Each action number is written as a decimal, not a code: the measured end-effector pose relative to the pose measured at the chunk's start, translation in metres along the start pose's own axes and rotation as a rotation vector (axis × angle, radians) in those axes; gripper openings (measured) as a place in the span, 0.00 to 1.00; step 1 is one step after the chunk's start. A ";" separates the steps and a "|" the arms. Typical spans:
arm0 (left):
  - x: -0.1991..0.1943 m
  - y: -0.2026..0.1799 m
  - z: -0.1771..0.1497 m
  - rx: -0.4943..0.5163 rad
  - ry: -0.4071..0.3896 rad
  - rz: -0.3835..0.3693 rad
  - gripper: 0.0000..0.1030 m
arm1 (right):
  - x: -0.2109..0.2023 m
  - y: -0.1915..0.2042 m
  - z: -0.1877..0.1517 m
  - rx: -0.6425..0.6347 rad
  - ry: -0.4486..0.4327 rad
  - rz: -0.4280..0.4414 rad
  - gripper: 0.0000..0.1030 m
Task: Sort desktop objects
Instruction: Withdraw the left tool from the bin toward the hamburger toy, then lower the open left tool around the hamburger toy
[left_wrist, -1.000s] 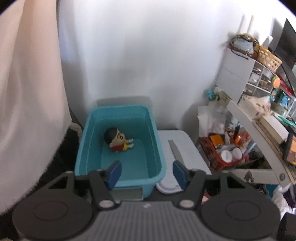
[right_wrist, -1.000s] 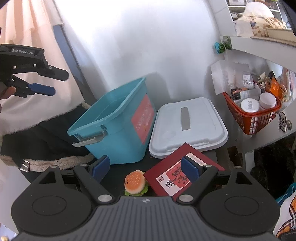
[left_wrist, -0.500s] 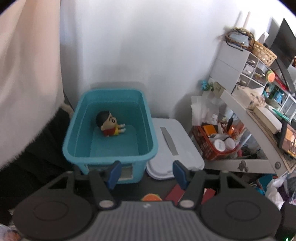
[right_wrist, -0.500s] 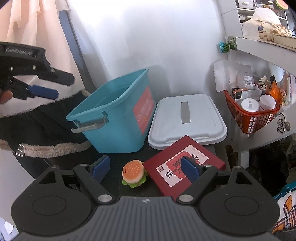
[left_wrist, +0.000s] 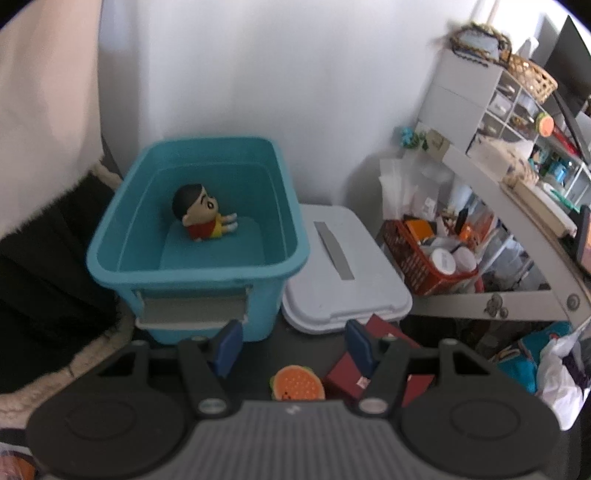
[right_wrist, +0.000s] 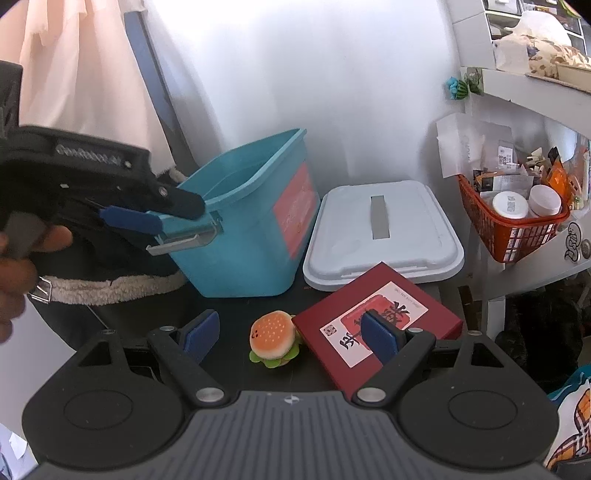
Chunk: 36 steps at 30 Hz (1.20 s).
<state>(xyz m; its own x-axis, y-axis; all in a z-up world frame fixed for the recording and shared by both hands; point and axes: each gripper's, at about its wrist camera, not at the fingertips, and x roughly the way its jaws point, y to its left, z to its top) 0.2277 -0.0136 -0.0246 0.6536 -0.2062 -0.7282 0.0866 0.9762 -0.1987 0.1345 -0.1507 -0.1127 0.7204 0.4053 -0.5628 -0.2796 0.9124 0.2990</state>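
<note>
A teal bin (left_wrist: 199, 273) (right_wrist: 255, 236) stands on the dark desk with a cartoon boy figurine (left_wrist: 201, 218) lying inside. A plush burger (right_wrist: 273, 341) (left_wrist: 297, 384) and a red box (right_wrist: 376, 328) (left_wrist: 354, 373) lie in front of it. My left gripper (left_wrist: 293, 345) hovers open and empty in front of the bin, above the burger. From the right wrist view the left gripper (right_wrist: 155, 218) appears by the bin's grey handle. My right gripper (right_wrist: 291, 338) is open, low over the desk, with the burger between its fingers and untouched.
The bin's white lid (right_wrist: 384, 232) (left_wrist: 343, 273) lies flat to its right. A red wire basket (right_wrist: 513, 225) of jars hangs on a white shelf unit at the right. Dark fleece-lined fabric (right_wrist: 110, 284) sits left of the bin. A hand (right_wrist: 22, 254) holds the left gripper.
The left gripper has sunk and pulled back from over the bin, so the burger and red box now show below it. The right gripper has hardly moved.
</note>
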 end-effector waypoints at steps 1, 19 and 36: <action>0.004 0.000 -0.002 -0.005 0.004 -0.005 0.62 | 0.001 0.000 0.000 0.002 0.002 0.000 0.85; 0.045 0.016 -0.035 -0.048 0.018 -0.069 0.63 | 0.022 0.011 -0.012 -0.070 0.062 0.011 0.77; 0.063 0.036 -0.048 -0.112 0.051 -0.109 0.60 | 0.048 0.034 -0.039 -0.160 0.098 -0.016 0.72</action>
<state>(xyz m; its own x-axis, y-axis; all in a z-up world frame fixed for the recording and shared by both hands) 0.2359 0.0054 -0.1096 0.6057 -0.3168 -0.7299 0.0688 0.9347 -0.3486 0.1348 -0.0982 -0.1602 0.6625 0.3873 -0.6412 -0.3715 0.9132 0.1677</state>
